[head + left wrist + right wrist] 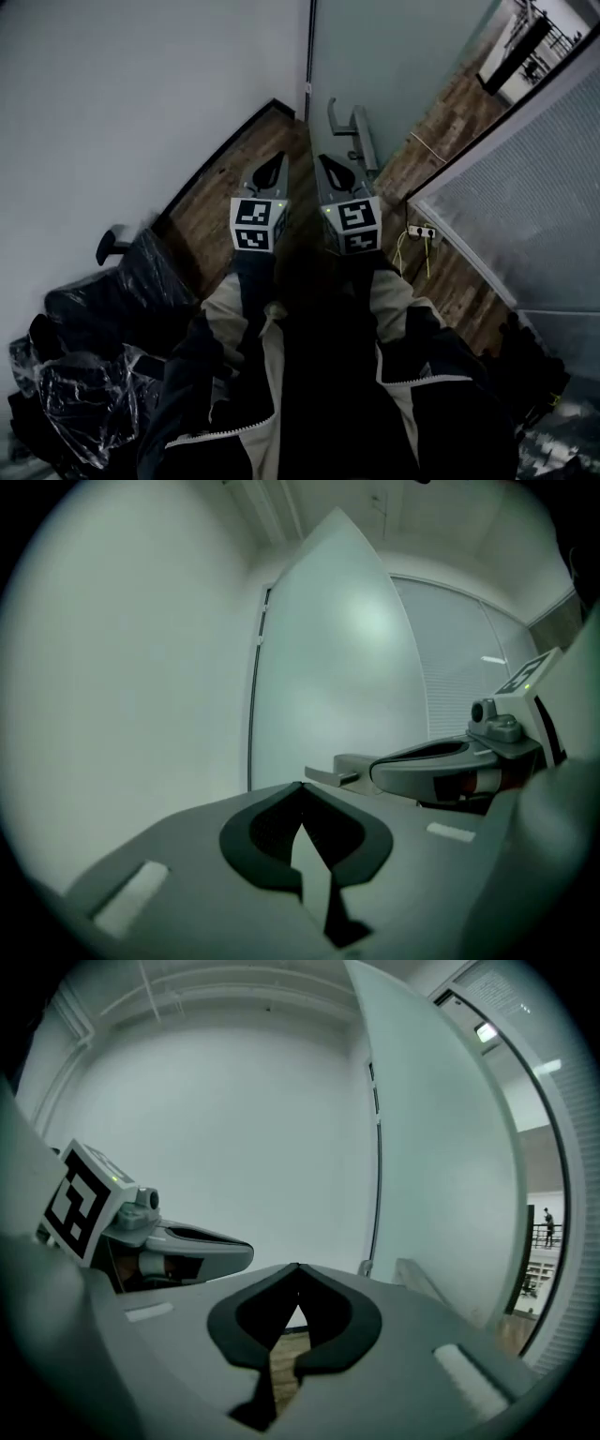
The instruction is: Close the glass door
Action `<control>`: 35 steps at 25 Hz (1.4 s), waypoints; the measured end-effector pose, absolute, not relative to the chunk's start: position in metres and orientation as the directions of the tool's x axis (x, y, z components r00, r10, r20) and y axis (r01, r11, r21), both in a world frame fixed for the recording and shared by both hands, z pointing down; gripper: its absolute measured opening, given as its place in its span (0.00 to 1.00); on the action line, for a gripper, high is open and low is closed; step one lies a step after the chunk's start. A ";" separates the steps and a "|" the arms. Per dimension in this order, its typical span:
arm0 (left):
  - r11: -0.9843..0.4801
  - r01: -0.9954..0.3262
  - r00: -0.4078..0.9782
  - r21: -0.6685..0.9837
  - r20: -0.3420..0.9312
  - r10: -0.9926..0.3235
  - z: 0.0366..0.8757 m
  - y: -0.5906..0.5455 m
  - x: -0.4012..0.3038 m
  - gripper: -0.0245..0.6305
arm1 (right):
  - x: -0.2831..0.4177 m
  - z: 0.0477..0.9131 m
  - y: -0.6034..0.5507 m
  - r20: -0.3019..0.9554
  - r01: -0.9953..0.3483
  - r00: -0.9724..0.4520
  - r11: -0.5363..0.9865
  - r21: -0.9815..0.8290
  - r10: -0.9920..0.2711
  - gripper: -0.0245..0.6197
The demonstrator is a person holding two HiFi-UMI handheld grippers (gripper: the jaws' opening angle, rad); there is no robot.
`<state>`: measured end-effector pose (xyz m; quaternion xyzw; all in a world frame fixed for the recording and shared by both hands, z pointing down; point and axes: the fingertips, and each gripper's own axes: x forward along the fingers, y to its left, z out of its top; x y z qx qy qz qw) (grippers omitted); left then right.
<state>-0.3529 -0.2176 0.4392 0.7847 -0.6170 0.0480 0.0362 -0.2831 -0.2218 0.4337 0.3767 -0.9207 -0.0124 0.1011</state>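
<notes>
The frosted glass door [403,56] stands ajar, hinged at the corner by the white wall [122,103]. Its grey metal handle [354,131] sticks out toward me, just ahead and right of my grippers. Both grippers are held side by side, pointing at the corner. My left gripper [277,159] is shut and empty; in its own view the fingertips meet [300,785] before the door [347,667], with the handle [328,772] to the right. My right gripper [323,161] is shut too, tips together [297,1265], the door [441,1147] and handle [422,1283] on its right. Neither touches the handle.
Black chairs wrapped in clear plastic [84,375] crowd the lower left. A power strip with a yellow cable [422,231] lies on the wooden floor at right, beside a frosted partition [534,216]. The person's dark jacket fills the bottom of the head view.
</notes>
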 end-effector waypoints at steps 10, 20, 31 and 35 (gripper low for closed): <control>-0.406 -0.914 0.405 0.020 0.125 -0.906 0.434 -0.257 -0.317 0.04 | -0.260 0.423 -0.237 0.181 -0.770 -0.602 0.625 0.127 -0.778 0.05; -0.611 -0.791 0.599 -0.036 0.160 -0.784 0.440 -0.294 -0.316 0.04 | -0.249 0.424 -0.252 0.165 -0.899 -0.406 0.425 0.107 -0.899 0.05; -0.605 -0.036 0.565 -0.796 0.483 -0.669 0.493 -0.332 -0.286 0.42 | -0.215 0.428 -0.245 0.181 -0.935 -0.327 0.345 0.078 -0.928 0.05; -0.509 0.105 0.548 -0.854 0.477 -0.687 0.496 -0.344 -0.269 0.52 | -0.201 0.431 -0.241 0.184 -0.947 -0.293 0.312 0.081 -0.938 0.05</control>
